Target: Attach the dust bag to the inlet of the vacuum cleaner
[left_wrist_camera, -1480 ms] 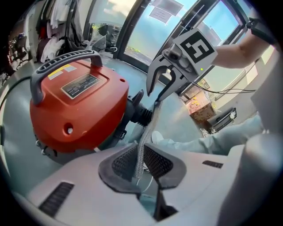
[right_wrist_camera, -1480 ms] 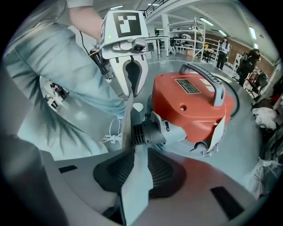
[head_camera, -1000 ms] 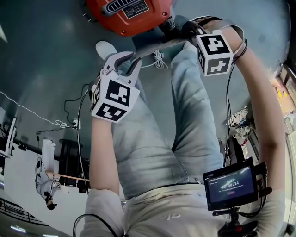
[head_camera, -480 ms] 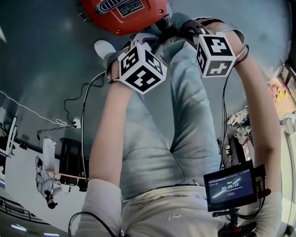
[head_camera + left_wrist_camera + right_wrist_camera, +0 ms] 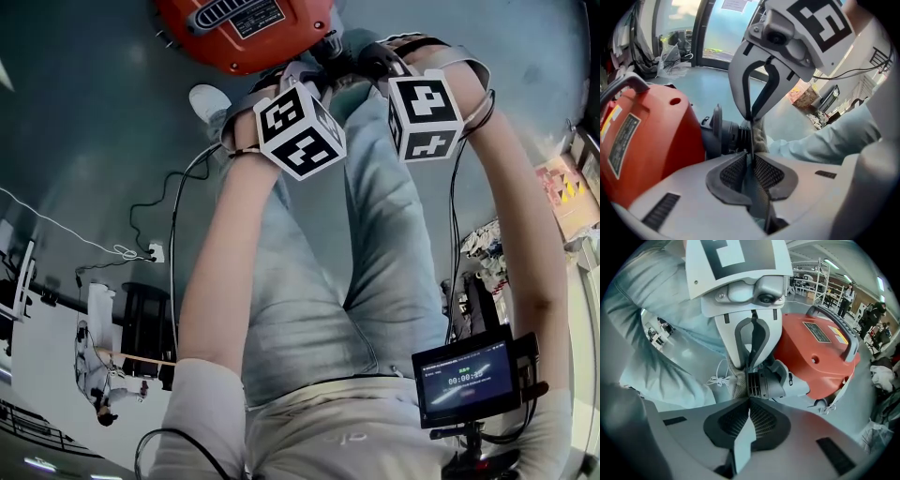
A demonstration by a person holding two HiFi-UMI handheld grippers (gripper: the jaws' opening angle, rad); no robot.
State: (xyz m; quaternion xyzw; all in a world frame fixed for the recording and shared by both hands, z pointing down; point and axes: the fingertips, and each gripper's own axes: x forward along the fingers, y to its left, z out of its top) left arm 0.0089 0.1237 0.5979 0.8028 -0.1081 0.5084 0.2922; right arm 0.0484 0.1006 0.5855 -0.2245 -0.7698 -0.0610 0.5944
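While both grippers point steeply down, the left gripper's (image 5: 751, 151) jaws are pressed together on the edge of the beige dust bag (image 5: 760, 136), which sits right at their tips. The right gripper's (image 5: 750, 399) jaws pinch the same cloth from the opposite side. Just beyond both tips lies the black inlet (image 5: 729, 136) of the red vacuum cleaner (image 5: 651, 140).

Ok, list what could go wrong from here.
1. The left gripper and right gripper each pinch only a thin edge of the bag, so it may slip or tear when stretched over the inlet.
2. The loose cord beside the bag could snag.
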